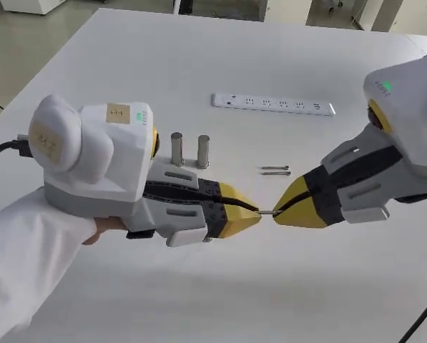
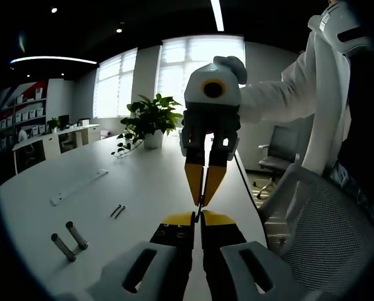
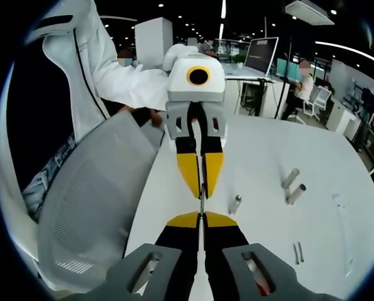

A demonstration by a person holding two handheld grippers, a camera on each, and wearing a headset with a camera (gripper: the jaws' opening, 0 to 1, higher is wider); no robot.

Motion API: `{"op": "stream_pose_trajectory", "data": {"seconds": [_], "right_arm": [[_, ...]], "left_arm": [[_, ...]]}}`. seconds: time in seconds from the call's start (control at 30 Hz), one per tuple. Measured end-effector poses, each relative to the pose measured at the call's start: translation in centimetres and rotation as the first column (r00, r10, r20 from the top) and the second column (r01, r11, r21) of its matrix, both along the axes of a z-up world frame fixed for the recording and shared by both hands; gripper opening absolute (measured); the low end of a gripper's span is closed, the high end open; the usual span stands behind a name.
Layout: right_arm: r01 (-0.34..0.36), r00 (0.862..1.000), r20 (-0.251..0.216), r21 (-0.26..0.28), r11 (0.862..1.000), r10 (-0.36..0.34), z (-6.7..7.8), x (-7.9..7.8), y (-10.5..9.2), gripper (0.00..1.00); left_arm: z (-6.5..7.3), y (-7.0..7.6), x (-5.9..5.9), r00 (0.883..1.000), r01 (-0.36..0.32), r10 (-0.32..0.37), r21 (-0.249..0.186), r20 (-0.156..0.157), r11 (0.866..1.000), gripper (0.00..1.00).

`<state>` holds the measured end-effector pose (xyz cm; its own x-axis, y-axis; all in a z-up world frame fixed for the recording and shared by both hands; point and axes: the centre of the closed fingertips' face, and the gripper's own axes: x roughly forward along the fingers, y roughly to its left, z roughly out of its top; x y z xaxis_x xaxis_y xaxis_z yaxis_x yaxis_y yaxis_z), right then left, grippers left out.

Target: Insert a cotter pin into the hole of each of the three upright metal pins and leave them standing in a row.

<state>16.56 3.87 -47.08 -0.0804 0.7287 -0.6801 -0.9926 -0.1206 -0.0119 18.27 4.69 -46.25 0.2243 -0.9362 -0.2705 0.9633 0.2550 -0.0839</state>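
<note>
The thin silvery cotter pin (image 1: 267, 211) sits level in the air between your two tools, over the near part of the white table (image 1: 220, 286). The left gripper (image 1: 254, 213) has its yellow jaws pressed together on one end, and the right gripper (image 1: 277, 212) does the same on the other. You seem to be re-seating it before insertion. Next, release one side and aim the free end at a hole. Two short grey upright metal pins (image 1: 177, 148) stand side by side just beyond the left gripper, and a third metal pin (image 3: 235, 204) is nearer the jaws. Two spare cotter pins (image 1: 274, 170) lie to the right.
</note>
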Motion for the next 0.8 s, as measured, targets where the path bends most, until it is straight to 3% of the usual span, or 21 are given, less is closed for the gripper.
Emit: {"op": "stream_pose_trajectory", "data": {"seconds": [0.2, 0.37, 0.43, 0.7, 0.8], "right_arm": [[0.017, 1.000, 0.011, 0.013, 1.000, -0.017, 0.2, 0.9, 0.8, 0.00], [0.048, 0.999, 0.024, 0.006, 0.999, -0.049, -0.6, 1.7, 0.9, 0.00], [0.066, 0.997, 0.033, -0.006, 0.998, -0.066, -1.2, 2.0, 0.8, 0.00], [0.118, 0.992, 0.043, -0.028, 0.993, -0.117, -2.9, 3.2, 0.9, 0.00], [0.140, 0.990, 0.036, -0.026, 0.990, -0.139, -3.3, 3.6, 0.9, 0.00]], "left_arm": [[0.0, 0.9, 1.1, 0.998, -0.059, 0.059, -0.004, -0.007, 0.998, 0.14], [-0.4, 2.4, 2.5, 0.992, -0.126, 0.126, 0.005, 0.011, 0.992, 0.19], [-1.0, 3.4, 3.4, 0.985, -0.171, 0.171, 0.025, 0.018, 0.985, 0.21], [-4.1, 5.0, 5.0, 0.973, -0.231, 0.231, 0.086, 0.009, 0.969, 0.23], [-5.5, 5.3, 5.3, 0.966, -0.253, 0.257, 0.096, -0.025, 0.963, 0.23]]}}
